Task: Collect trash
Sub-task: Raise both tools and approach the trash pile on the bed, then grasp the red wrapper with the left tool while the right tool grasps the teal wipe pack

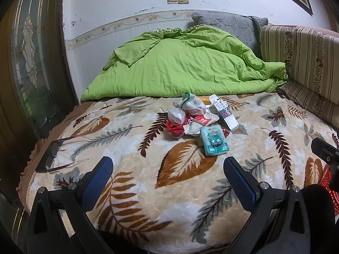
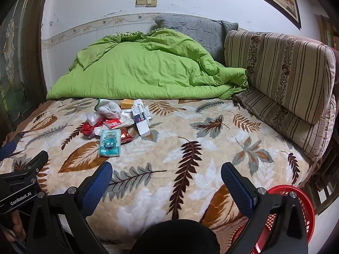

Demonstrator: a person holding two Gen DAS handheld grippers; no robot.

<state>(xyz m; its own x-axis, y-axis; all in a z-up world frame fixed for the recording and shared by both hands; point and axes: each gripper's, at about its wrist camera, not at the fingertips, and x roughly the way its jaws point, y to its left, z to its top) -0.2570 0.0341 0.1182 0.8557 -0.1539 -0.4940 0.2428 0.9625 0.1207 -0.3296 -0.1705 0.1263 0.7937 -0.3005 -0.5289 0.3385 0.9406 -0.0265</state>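
A heap of trash lies in the middle of the bed: a teal tissue pack [image 1: 215, 140] [image 2: 110, 142], a red crumpled wrapper [image 1: 174, 129] [image 2: 89, 129], white crumpled bags [image 1: 191, 103] [image 2: 108, 108], a white box [image 1: 224, 112] [image 2: 142, 119] and an orange box [image 2: 127, 103]. My left gripper [image 1: 168, 167] is open and empty, hovering over the blanket short of the heap. My right gripper [image 2: 166, 173] is open and empty, to the right of the heap. A red mesh basket [image 2: 296, 209] [image 1: 327, 180] stands at the bed's near right edge.
A leaf-patterned blanket [image 1: 135, 190] [image 2: 211, 148] covers the bed. A green quilt [image 1: 180, 63] [image 2: 137, 67] and grey pillow [image 2: 197, 31] lie at the back. Striped cushions [image 2: 286, 69] line the right side. Glasses [image 1: 53, 154] rest at the left edge by a glazed door [image 1: 27, 63].
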